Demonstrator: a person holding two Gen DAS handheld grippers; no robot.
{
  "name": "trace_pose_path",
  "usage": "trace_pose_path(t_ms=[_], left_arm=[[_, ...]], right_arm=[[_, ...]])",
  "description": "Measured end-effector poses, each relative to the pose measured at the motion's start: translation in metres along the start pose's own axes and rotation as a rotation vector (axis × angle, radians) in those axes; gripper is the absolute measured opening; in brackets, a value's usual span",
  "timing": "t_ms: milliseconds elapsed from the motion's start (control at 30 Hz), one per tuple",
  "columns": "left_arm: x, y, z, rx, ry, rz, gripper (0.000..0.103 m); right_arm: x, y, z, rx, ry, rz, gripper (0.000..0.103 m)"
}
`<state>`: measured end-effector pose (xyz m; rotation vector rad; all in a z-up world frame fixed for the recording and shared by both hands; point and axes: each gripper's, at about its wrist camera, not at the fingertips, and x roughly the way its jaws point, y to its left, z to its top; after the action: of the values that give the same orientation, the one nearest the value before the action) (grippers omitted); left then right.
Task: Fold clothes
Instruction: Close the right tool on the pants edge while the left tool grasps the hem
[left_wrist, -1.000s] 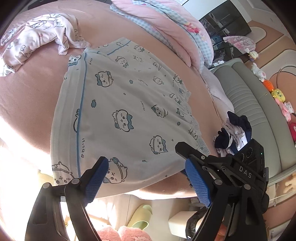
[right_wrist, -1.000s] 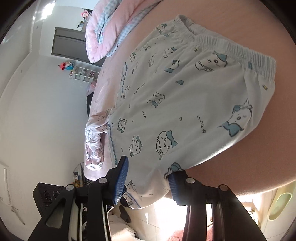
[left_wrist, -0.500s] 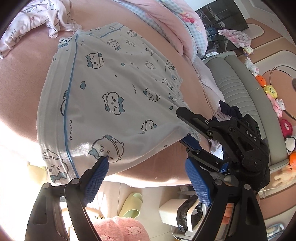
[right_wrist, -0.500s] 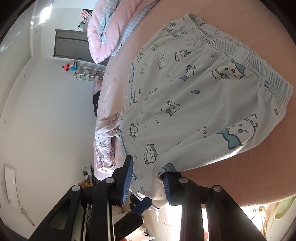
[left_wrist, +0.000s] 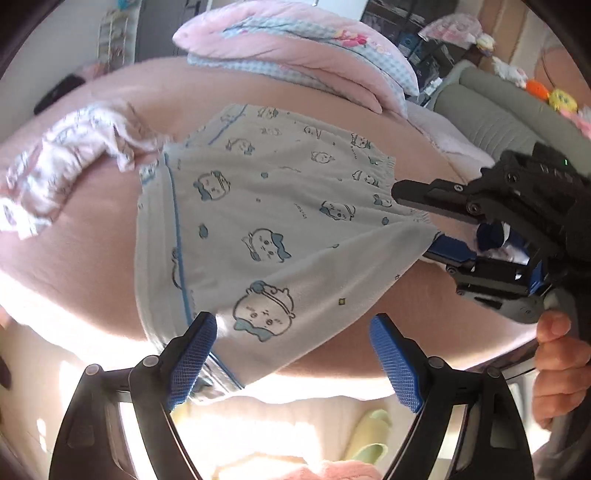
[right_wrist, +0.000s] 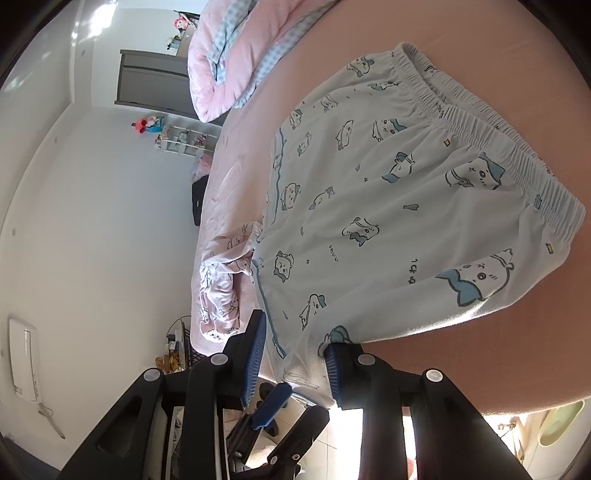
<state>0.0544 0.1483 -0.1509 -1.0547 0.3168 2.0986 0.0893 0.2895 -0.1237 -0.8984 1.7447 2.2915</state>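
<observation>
Japanese characters "かわ" printed on pale blue shorts (right_wrist: 406, 221), otherwise illegible

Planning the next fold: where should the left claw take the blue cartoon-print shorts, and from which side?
Near hem corner of the shorts, where the blue piping ends. Come from the bed edge: that corner hangs past it, so one finger can slip under. Left claw is open beside it.

I see the pale blue cartoon-printed cloth shorts (left_wrist: 266, 221) as soft, matt knit with a gathered elastic waistband. The pink bed sheet (left_wrist: 92, 236) under them looks smooth and matt. My grippers' fingers are matt black plastic with blue pads (left_wrist: 397, 363) of rough, gridded rubber.
</observation>
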Motion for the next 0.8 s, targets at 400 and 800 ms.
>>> trace_pose_path(t_ms=[400,800], left_arm=[[0.023,-0.026,-0.010,0.340,-0.023,0.234,0.085],[0.048,-0.064,-0.015,0.671,-0.110,0.508,0.085]], right_arm=[[-0.005,-0.003,-0.003,0.033,-0.007,0.007,0.029],[-0.013,-0.010,-0.007,0.083,-0.027,0.025,0.029]])
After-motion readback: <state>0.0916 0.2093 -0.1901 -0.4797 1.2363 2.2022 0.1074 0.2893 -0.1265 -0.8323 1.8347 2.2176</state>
